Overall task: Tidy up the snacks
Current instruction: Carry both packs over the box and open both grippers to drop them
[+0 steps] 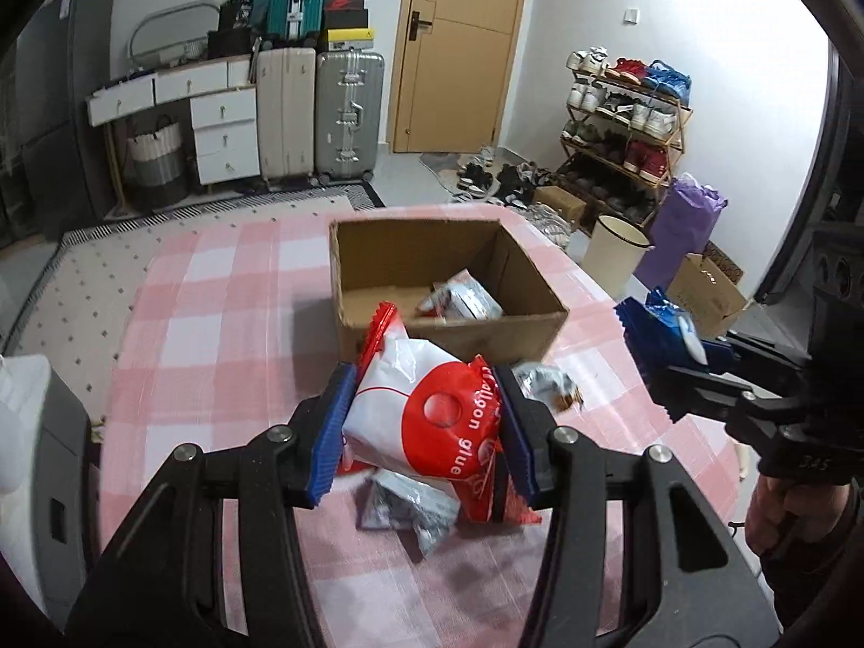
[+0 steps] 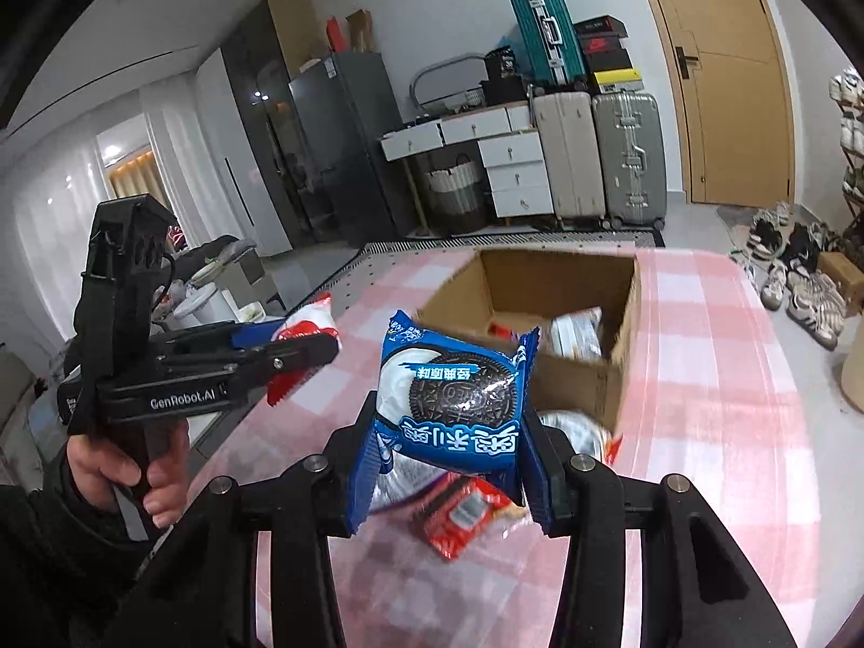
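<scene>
Box (image 1: 448,291) stands straight ahead of both grippers, its open top facing up. Left gripper (image 1: 424,429) is clenched on the red-and-white packet (image 1: 432,416), held close before the near wall; right gripper (image 2: 445,464) grasps the blue cookie packet (image 2: 451,399), about as near, and to the right.

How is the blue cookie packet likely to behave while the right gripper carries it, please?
The blue cookie packet looks puffy and glossy, so it may slip or squash in the right gripper. It is probably light, though the cookies inside may be brittle.
</scene>
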The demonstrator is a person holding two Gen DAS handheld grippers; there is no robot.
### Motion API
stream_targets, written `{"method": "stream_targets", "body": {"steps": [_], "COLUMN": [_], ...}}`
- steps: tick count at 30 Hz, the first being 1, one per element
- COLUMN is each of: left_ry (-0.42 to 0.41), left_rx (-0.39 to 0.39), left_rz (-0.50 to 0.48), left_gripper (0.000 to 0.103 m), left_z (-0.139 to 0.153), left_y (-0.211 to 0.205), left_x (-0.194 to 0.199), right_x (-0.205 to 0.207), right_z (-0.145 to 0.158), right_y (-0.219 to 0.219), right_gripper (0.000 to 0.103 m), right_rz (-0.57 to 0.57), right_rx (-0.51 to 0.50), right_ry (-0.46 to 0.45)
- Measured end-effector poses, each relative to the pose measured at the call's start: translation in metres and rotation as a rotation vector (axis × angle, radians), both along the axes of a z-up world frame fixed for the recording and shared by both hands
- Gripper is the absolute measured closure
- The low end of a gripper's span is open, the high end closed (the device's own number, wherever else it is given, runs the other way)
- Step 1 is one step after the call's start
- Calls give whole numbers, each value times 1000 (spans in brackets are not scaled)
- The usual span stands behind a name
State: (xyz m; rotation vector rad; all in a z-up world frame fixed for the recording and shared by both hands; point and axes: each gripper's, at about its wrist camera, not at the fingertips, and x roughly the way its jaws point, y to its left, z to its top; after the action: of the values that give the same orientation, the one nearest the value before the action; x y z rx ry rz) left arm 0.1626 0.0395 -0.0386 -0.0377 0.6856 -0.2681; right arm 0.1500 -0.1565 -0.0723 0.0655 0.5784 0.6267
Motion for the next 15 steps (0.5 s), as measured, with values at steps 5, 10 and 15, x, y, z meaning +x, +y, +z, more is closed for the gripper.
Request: {"method": "stream_targets", "body": {"steps": [5, 10, 15], "left_ry": [-21, -35, -29], "left_rx": [-26, -44, -60], "left_rz": [-17, -40, -54], "left_gripper": [56, 55, 55], "left_z": [23, 47, 65], "left_y": [-10, -24, -32], "left_x": [8, 23, 48], "right_x": [12, 31, 52], "right_z": [25, 48, 66], "right_y": [6, 11, 11], "right_gripper": [58, 58, 58], "right_rz": [11, 14, 6], "right_rx": [18, 22, 39], "right_ry": [-34, -62, -74]}}
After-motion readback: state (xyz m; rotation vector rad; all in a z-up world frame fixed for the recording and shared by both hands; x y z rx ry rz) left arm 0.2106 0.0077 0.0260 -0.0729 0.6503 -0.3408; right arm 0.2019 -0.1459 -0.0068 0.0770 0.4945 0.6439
